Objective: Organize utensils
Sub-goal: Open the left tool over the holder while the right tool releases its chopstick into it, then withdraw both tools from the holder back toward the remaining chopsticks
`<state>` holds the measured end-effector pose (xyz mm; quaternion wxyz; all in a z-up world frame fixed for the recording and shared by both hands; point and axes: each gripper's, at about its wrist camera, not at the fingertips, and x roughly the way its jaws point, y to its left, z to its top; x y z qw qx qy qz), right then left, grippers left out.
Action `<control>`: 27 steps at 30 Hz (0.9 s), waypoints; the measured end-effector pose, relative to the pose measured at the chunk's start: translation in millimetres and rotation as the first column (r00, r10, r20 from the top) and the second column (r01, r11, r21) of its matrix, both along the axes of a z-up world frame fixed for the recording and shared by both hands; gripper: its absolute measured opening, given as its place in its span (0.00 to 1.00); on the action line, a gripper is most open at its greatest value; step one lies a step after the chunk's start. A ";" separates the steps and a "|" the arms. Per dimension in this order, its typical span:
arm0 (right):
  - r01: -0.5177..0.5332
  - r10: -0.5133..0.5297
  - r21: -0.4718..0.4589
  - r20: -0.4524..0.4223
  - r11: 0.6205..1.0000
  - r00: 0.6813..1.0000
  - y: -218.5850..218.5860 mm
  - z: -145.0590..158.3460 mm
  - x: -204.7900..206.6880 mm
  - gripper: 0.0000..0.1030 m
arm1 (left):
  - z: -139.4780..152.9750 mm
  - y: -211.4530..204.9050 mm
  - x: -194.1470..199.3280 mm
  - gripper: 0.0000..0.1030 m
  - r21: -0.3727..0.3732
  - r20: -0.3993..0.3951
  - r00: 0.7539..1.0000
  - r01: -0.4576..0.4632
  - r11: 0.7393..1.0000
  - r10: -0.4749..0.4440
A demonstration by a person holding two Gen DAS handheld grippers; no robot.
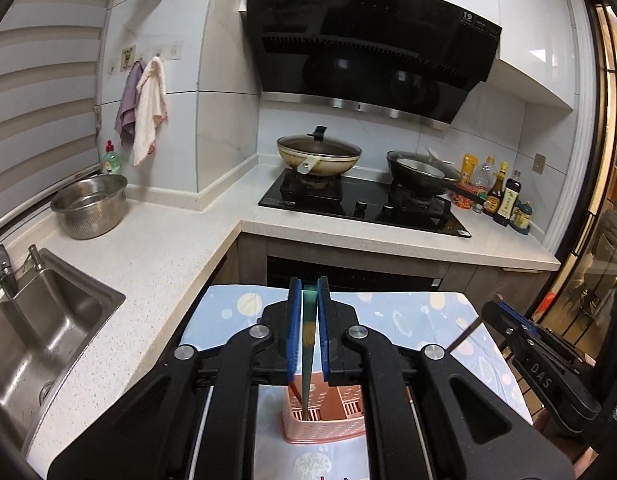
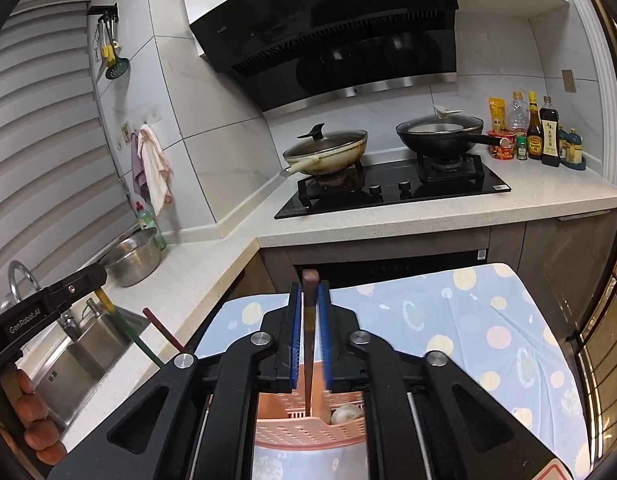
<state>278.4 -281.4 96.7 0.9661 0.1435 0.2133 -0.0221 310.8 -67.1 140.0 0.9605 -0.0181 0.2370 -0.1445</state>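
A pink slotted utensil basket [image 1: 324, 420] [image 2: 308, 434] stands on a table under a blue spotted cloth [image 1: 408, 316] [image 2: 468, 320]. My left gripper [image 1: 309, 292] hovers over the basket. A green chopstick [image 1: 308, 352] stands between its blue pads with the tip down in the basket, and a thin gap shows beside it. My right gripper [image 2: 309, 286] has a dark brown chopstick [image 2: 309, 340] between its pads in the same way, tip in the basket and slivers of light at its sides. A pale round thing [image 2: 346, 414] lies in the basket. A reddish stick [image 2: 164, 332] rises beside the left gripper.
An L-shaped white counter holds a steel sink [image 1: 48, 320], a steel colander bowl [image 1: 90, 208] and a black hob with a cream pan [image 1: 320, 152] and a black pan [image 1: 424, 172]. Sauce bottles [image 1: 504, 196] stand at the far right. Cloths [image 1: 148, 108] hang on the wall.
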 end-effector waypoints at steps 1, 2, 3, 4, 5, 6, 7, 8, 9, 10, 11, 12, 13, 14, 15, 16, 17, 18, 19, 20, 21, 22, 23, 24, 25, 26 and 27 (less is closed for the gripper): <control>0.004 -0.004 -0.004 0.003 1.000 1.000 0.0 -0.2 -1.2 0.20 | -1.4 0.3 -0.2 0.26 0.002 -0.002 1.000 -0.005 1.000 0.005; 0.007 -0.007 -0.005 0.006 1.000 1.000 0.5 0.1 -1.9 0.24 | -2.3 1.7 -0.4 0.35 0.002 -0.004 1.000 -0.014 1.000 0.014; 0.010 -0.010 -0.006 0.008 1.000 1.000 0.5 0.8 -3.5 0.26 | -3.1 3.0 -1.9 0.50 0.002 0.001 1.000 -0.027 1.000 0.027; 0.011 -0.011 -0.006 0.011 1.000 1.000 0.6 1.8 -5.9 0.27 | -3.4 3.7 -4.1 0.56 0.006 0.006 0.999 -0.039 0.999 0.039; 0.011 -0.011 -0.007 0.015 1.000 1.000 0.7 3.0 -8.1 0.29 | -4.3 3.8 -5.6 0.58 0.012 0.008 0.999 -0.047 0.999 0.047; 0.013 -0.013 -0.009 0.019 1.000 1.000 0.9 4.5 -10.9 0.31 | -4.6 4.5 -7.2 0.59 0.015 0.009 0.999 -0.048 0.999 0.048; 0.014 -0.014 -0.010 0.023 1.000 1.000 1.0 6.1 -12.9 0.32 | -5.1 5.7 -8.7 0.59 0.016 0.006 0.999 -0.047 0.999 0.047; 0.014 -0.013 -0.009 0.026 1.000 1.000 1.8 7.8 -16.1 0.32 | -5.0 7.0 -10.4 0.59 0.017 0.004 0.999 -0.048 0.999 0.048; 0.013 -0.012 -0.009 0.028 1.000 1.000 2.5 9.3 -19.4 0.33 | -5.0 7.6 -12.9 0.59 0.018 0.004 0.999 -0.049 0.999 0.049; 0.012 -0.012 -0.008 0.031 1.000 0.999 3.2 10.7 -22.3 0.33 | -4.6 8.5 -15.5 0.59 0.019 0.005 0.999 -0.051 0.999 0.051; 0.009 -0.009 -0.008 0.035 1.000 0.999 4.4 12.2 -26.5 0.33 | -4.2 9.6 -18.5 0.60 0.020 0.005 0.999 -0.052 0.998 0.052; 0.007 -0.007 -0.009 0.037 1.000 0.999 5.0 13.7 -30.2 0.34 | -3.7 10.2 -21.5 0.60 0.023 0.007 0.999 -0.052 0.998 0.052; 0.006 -0.006 -0.009 0.040 1.000 0.999 6.0 14.4 -34.4 0.34 | -2.9 11.0 -24.5 0.60 0.025 0.009 0.999 -0.054 0.998 0.054; 0.005 -0.004 -0.008 0.042 1.000 0.999 7.2 15.2 -39.6 0.35 | -2.2 12.1 -28.4 0.60 0.027 0.011 0.999 -0.054 0.998 0.054; 0.003 -0.003 -0.008 0.042 1.000 0.999 8.3 16.0 -44.1 0.35 | -1.5 13.2 -31.9 0.61 0.028 0.012 0.999 -0.052 0.998 0.052; 0.002 -0.002 -0.008 0.040 1.000 0.999 9.7 16.3 -48.4 0.35 | -0.8 14.6 -36.5 0.62 0.027 0.014 0.999 -0.053 0.998 0.052; 0.000 0.000 -0.009 0.037 1.000 0.999 11.7 16.9 -52.2 0.35 | -0.5 15.7 -40.7 0.63 0.025 0.015 0.999 -0.051 0.998 0.051; -0.002 0.002 -0.008 0.035 1.000 0.999 13.0 16.8 -56.5 0.36 | 0.1 16.9 -45.2 0.65 0.025 0.015 0.999 -0.051 0.998 0.051; -0.003 0.004 -0.007 0.032 1.000 0.999 14.2 16.2 -61.4 0.36 | 0.5 18.3 -50.1 0.65 0.027 0.016 0.999 -0.052 0.998 0.052; -0.005 0.005 -0.007 0.028 1.000 1.000 15.7 15.4 -67.2 0.38 | 0.9 19.1 -53.9 0.65 0.028 0.017 0.999 -0.052 0.998 0.051; -0.006 0.006 -0.008 0.026 1.000 1.000 17.4 15.0 -72.4 0.39 | 1.0 20.5 -58.0 0.66 0.029 0.018 0.998 -0.053 0.998 0.053; -0.005 0.006 -0.013 0.022 1.000 1.000 19.3 13.9 -78.3 0.40 | 1.1 21.8 -62.8 0.66 0.032 0.018 0.998 -0.054 0.998 0.053; -0.006 0.007 -0.019 0.018 1.000 1.000 20.9 12.9 -83.6 0.40 | 0.8 22.6 -67.5 0.66 0.035 0.018 0.998 -0.054 0.998 0.053; -0.007 0.008 -0.024 0.012 1.000 1.000 22.8 11.4 -89.0 0.40 | 0.3 23.5 -72.6 0.67 0.039 0.018 0.998 -0.056 0.998 0.055; -0.010 0.011 -0.026 0.004 1.000 1.000 24.8 9.1 -95.2 0.40 | -0.5 24.5 -77.5 0.68 0.042 0.017 0.998 -0.057 0.998 0.056; -0.013 0.013 -0.027 -0.004 1.000 1.000 26.6 7.2 -100.8 0.40 | -2.0 25.9 -83.0 0.68 0.047 0.016 0.998 -0.057 0.997 0.056; -0.016 0.016 -0.027 -0.011 0.999 1.000 28.1 4.7 -107.1 0.40 | -3.5 26.6 -87.3 0.70 0.051 0.015 0.998 -0.059 0.997 0.058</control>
